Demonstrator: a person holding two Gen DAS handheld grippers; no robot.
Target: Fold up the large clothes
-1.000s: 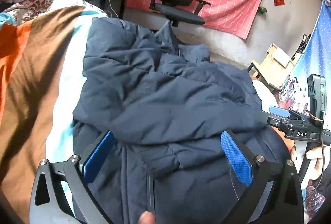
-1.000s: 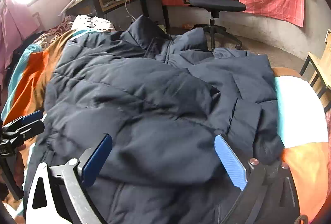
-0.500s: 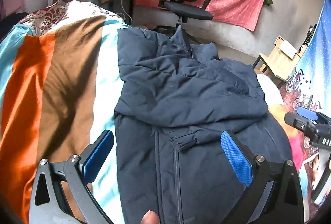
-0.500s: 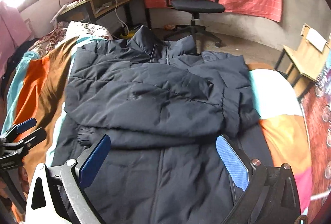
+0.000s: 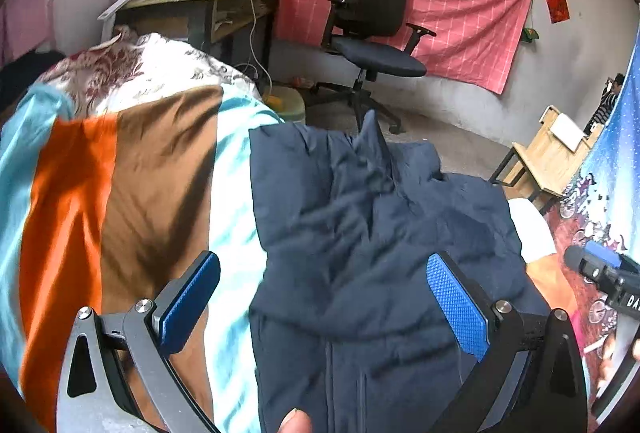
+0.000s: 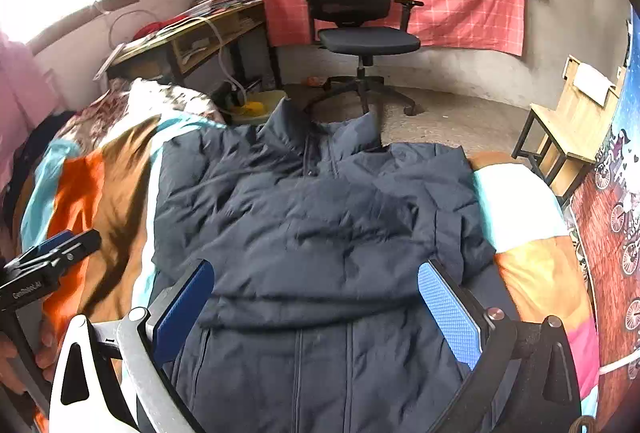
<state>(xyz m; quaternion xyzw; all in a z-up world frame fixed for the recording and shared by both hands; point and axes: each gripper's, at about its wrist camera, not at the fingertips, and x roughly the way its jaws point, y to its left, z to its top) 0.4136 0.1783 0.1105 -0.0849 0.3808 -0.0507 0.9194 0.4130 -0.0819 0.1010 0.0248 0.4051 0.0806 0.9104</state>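
Observation:
A dark navy padded jacket lies front up on the striped bed cover, collar toward the far edge, zipper down the middle. Both sleeves are folded across its chest. The jacket fills the middle and right of the left wrist view. My left gripper hangs open above the jacket's left side, holding nothing. My right gripper is open too, over the lower front, empty. Each gripper shows in the other's view: the right gripper at the right edge, the left gripper at the left edge.
A black office chair stands on the floor beyond the bed. A cluttered wooden desk sits at the far left, a small wooden table at the right. Bare striped cover lies left of the jacket.
Both grippers have pulled back and risen away from the jacket, so more of it and of the room shows. The sleeves lie folded across the chest. Both grippers stayed open.

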